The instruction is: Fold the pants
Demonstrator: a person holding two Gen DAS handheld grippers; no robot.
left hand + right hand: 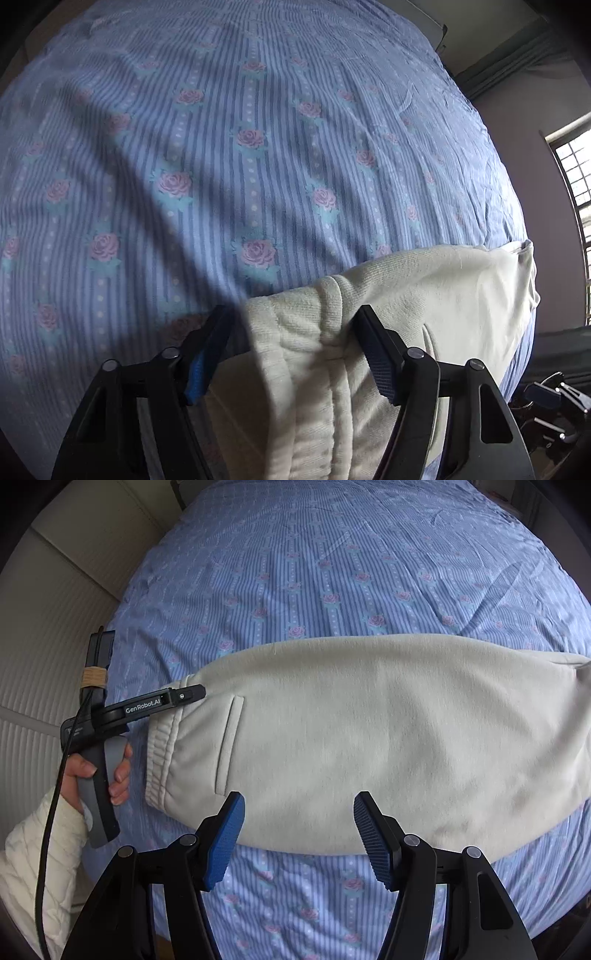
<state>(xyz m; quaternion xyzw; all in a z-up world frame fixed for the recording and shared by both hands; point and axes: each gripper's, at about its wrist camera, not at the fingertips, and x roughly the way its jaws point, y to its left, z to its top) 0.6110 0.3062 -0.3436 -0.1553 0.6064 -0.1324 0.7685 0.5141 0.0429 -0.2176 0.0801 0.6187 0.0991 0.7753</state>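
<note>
My bed is spread wide, and the cream pants lie across its near edge, legs already doubled lengthwise; cross-folds remain, I reckon. My right gripper hovers spread above the near hem, empty. My left gripper straddles the waistband, not visibly pinching. Only the right view shows my hand.

My left gripper points steeply down, jaws part open and straddling cloth, pads clear of it. My left hand, in a white sleeve, grips its handle. My right gripper hangs with jaws apart, nothing between them.
</note>
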